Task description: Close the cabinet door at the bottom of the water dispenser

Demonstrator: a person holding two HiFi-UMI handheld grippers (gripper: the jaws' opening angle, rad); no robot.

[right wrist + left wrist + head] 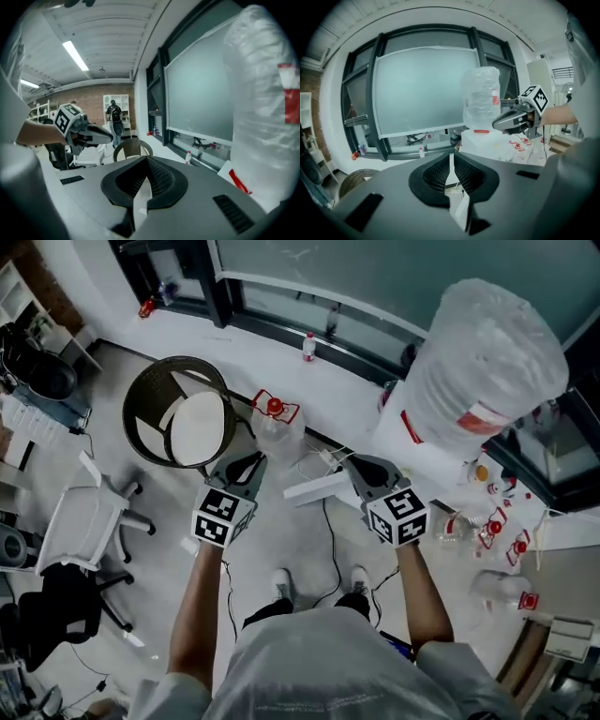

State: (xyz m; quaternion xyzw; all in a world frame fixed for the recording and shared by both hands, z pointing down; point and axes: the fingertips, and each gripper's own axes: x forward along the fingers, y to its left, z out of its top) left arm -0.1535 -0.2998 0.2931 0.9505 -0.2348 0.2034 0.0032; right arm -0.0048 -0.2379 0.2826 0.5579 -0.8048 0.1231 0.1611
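The water dispenser [398,432] is white and stands at the right, with a big clear water bottle [487,357] on top. A white panel [317,487] juts out low beside it; it looks like the open cabinet door. My left gripper [249,463] and right gripper [362,467] hang side by side above the floor, both shut and holding nothing, with the panel between them. In the left gripper view the shut jaws [451,161] face the window, with the bottle [481,96] and the right gripper [513,119] at the right. The right gripper view shows shut jaws [146,166] beside the bottle [265,112].
A round wicker chair [178,413] stands at the left, with a white office chair [89,517] nearer me. Several empty plastic bottles lie on the floor [277,423] [487,526]. Cables [330,540] run across the floor by my feet. A window sill [281,352] runs along the back.
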